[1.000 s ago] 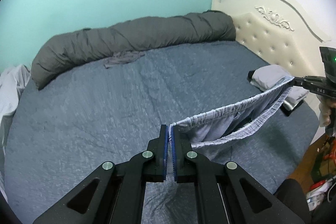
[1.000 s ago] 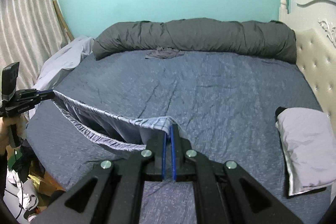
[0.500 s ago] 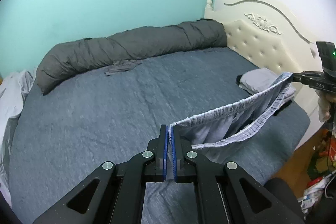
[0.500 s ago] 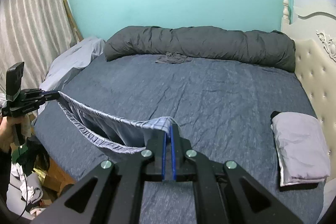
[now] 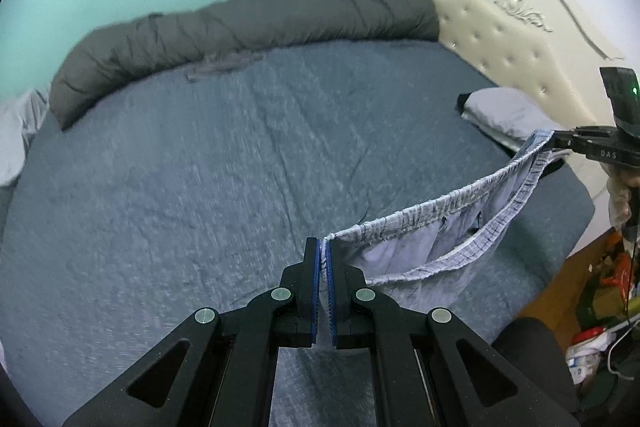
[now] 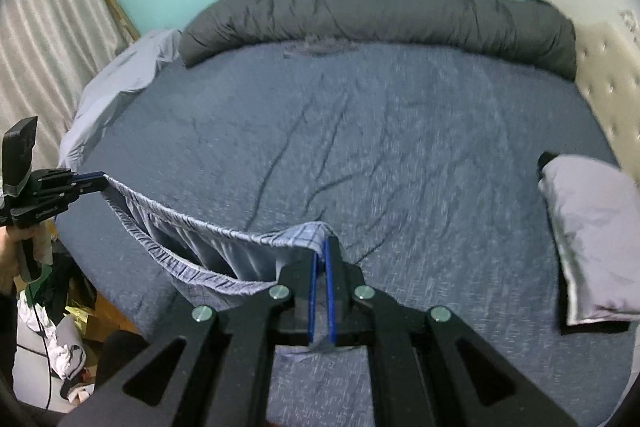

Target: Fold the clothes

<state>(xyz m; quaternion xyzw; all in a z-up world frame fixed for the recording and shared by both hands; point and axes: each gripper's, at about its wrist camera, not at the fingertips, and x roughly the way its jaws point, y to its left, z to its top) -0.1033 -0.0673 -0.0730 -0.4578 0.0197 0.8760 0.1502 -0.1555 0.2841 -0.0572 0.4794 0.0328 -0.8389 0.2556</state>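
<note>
Right, both tongs are biting the same garment. My left gripper (image 5: 323, 251) is clamped on one end of the waistband of the checked shorts (image 5: 440, 223); my right gripper (image 6: 322, 251) is clamped on the other end. Between the two, the shorts (image 6: 192, 227) are hanging as a sagging span, waistband gaping, cloth drooping below it, all above the near edge of the blue bed (image 5: 200, 167).

I am judging the step as carrying the shorts out over the bed to lay them flat.

- Keeping both grips pinched; a slip at either end is dropping a corner.
- Drawing the tongs a little apart to take the sag out, so front and back waistband are meeting.
- Lowering with the hanging hem touching first, ahead of the tongs, then laying the band down toward me.
- Steering left of the folded grey stack (image 6: 592, 235) sitting off to my right tong's right.
- Rolled dark duvet (image 5: 240, 23) is lying well ahead; no concern.
</note>
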